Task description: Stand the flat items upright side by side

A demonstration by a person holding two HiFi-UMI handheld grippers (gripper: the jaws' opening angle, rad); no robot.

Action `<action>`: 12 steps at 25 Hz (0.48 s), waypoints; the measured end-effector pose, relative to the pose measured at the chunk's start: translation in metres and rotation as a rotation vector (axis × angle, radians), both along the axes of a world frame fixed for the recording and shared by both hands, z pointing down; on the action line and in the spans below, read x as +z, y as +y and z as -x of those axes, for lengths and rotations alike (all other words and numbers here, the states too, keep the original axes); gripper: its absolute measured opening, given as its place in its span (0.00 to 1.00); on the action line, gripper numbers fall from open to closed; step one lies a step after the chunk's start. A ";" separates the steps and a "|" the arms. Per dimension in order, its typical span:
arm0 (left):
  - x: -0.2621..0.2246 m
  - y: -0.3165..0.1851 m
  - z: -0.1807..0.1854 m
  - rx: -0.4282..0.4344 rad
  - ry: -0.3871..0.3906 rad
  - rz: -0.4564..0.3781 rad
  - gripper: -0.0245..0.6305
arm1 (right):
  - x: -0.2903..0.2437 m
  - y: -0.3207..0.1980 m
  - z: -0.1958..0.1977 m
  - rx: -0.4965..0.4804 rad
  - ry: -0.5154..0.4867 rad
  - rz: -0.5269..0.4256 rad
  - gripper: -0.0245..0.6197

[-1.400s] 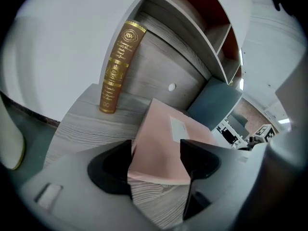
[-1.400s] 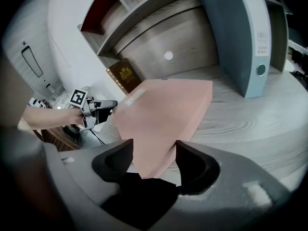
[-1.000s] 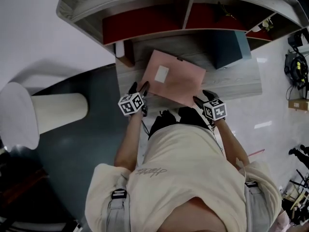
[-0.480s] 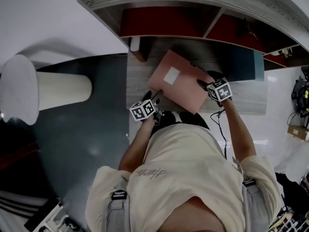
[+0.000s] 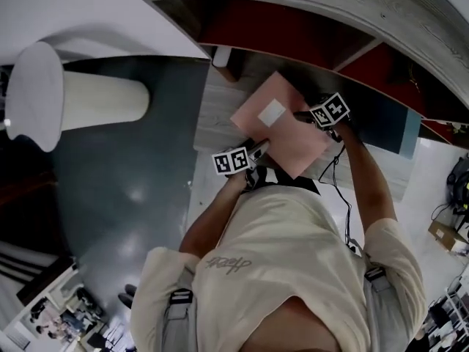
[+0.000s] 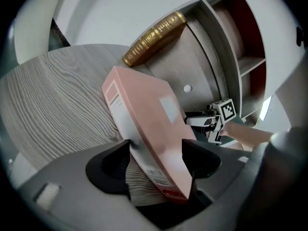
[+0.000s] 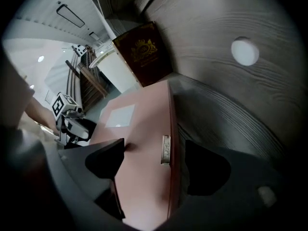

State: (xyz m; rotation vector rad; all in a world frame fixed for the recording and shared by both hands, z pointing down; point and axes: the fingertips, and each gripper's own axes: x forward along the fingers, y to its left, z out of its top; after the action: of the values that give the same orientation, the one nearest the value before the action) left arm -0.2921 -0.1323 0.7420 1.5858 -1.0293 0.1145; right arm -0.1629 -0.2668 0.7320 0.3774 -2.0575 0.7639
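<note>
Head view: pink box (image 5: pixel 282 134), flat, rectangular, smooth card with a white label, raised and tilted over the grey wood-grain bench (image 5: pixel 216 116). Left hand-held gripper (image 5: pixel 258 149) clamps its near corner. Right hand-held gripper (image 5: pixel 302 116), jaws opening, straddles its far right edge. Brown gilt book (image 6: pixel 154 38) far left.
</note>
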 end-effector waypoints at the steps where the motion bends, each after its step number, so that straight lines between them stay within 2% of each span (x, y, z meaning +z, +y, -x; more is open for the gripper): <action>1: 0.001 0.000 -0.002 -0.009 -0.001 0.008 0.59 | 0.002 0.001 0.003 -0.024 -0.005 0.025 0.66; 5: 0.010 -0.005 -0.003 -0.055 0.004 0.046 0.59 | 0.007 0.000 0.010 -0.068 -0.031 0.104 0.64; 10: 0.016 -0.008 -0.002 -0.126 0.057 0.106 0.58 | 0.012 0.002 0.010 -0.036 -0.051 0.129 0.66; 12: 0.016 -0.008 -0.001 -0.133 0.055 0.121 0.58 | 0.013 0.004 0.010 -0.018 -0.059 0.140 0.67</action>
State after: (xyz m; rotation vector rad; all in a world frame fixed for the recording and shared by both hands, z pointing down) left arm -0.2913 -0.1406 0.7582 1.4004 -1.0621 0.0412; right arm -0.1730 -0.2633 0.7452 0.2602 -2.0455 0.9118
